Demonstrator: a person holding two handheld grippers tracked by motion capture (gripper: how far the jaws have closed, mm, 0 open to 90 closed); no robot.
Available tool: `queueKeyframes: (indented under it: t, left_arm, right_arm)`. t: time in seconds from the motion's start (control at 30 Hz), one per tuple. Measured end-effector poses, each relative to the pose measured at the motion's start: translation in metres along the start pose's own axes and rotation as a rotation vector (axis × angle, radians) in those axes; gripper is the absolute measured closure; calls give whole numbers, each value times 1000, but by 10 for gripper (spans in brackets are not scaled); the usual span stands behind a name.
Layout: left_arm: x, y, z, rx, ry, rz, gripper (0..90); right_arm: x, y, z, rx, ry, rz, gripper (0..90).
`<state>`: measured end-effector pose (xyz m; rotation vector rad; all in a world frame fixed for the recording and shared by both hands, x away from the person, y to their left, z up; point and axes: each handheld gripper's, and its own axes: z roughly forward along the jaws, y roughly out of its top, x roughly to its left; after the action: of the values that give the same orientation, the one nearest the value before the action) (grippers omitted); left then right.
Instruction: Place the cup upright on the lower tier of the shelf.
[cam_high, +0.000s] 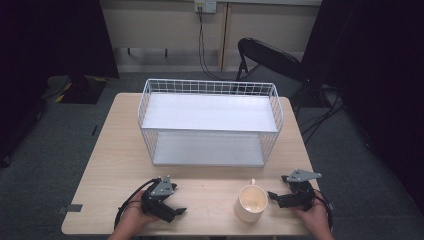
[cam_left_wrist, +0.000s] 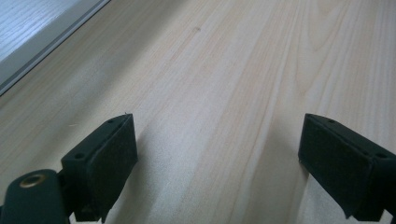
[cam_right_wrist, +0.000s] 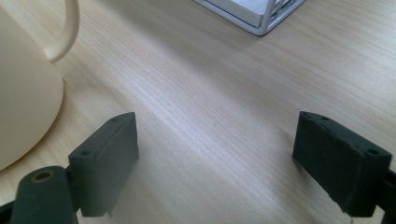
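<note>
I have the wooden worktop (cam_high: 115, 150) in front of me, with the white wire rack (cam_high: 210, 122) across its far half, both shelves bare. Near the front edge, right of centre, stands the cream mug (cam_high: 251, 202), upright with its handle pointing away towards the rack. My right claw (cam_high: 275, 197) sits just beside the mug on its right, jaws spread wide with nothing between them. My left claw (cam_high: 177, 212) rests well apart to the left, also wide open over bare wood. I judge nothing done yet (the mug looks untouched): grasping and placing it remain.
</note>
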<state>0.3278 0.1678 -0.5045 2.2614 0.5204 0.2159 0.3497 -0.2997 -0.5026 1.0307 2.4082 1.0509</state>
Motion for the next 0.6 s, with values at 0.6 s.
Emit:
queueKeyframes:
  t: [0.6]
  left_arm:
    - [0, 0, 0, 0, 0, 0, 111]
  right_arm:
    - [3, 27, -32, -46, 71, 80, 232]
